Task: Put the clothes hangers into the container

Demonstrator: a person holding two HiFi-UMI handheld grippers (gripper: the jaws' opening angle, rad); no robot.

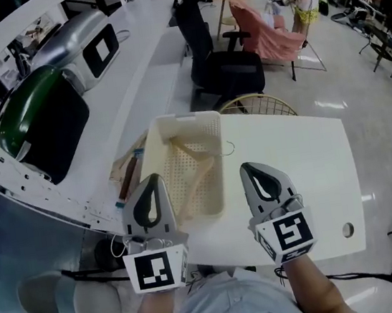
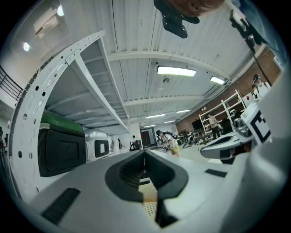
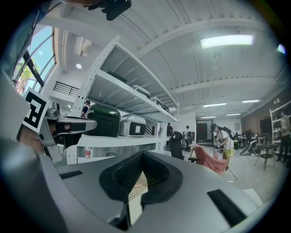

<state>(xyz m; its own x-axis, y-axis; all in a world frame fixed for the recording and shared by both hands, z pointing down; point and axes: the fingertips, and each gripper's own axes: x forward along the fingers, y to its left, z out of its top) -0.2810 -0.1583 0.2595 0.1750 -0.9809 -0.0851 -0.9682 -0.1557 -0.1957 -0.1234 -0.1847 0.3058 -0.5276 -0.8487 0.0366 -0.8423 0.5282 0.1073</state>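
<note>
I find the left gripper (image 1: 153, 183) covering the near-left corner of the container (image 1: 185, 118); its jaws are closed on nothing. The right gripper (image 1: 250, 173), at the container's 4 o'clock, is likewise closed and empty. Wooden hangers (image 1: 193, 161) lie inside, their outlines hard to separate from the pale perforated floor. A flat item (image 1: 128, 175) at the container's 9 o'clock is unclear. An office chair (image 1: 220, 62) stands beyond the table (image 1: 292, 167) at 12 o'clock.

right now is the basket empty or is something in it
Not empty: pale wooden hangers lie inside the perforated basket, one wire hook poking over its right rim. Cannot tell how many.
</note>
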